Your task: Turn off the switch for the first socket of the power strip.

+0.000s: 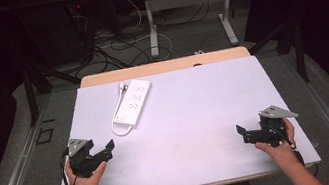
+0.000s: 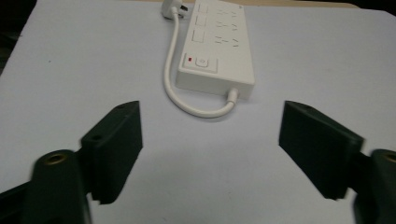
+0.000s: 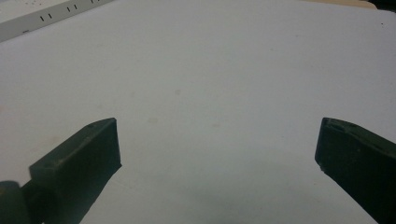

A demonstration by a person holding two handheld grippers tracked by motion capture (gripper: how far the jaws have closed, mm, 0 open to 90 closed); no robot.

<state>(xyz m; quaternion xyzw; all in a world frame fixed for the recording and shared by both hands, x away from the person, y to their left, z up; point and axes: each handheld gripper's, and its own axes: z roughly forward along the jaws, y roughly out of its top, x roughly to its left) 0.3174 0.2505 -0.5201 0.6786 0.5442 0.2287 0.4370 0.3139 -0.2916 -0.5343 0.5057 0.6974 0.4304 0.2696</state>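
**Both grippers open and empty, power strip ahead of the left one**

Pale lavender worktop, bare across most of its surface, a wooden edge showing along the far side. White power strip lying flat on the far-left part, angled, well apart from both grippers; in the left gripper view straight ahead between the jaws, switch end nearest. Red dot beside that switch, possibly an indicator lamp, though too small to tell. Left gripper held just above the near-left corner, jaws standing wide, nothing between them. Right gripper held above the near-right edge, pointing inward, jaws likewise wide with only bare worktop between. Short white cord curling from the strip's near end back along its left side. White plug at the cord's far end, resting beside the strip's far corner.
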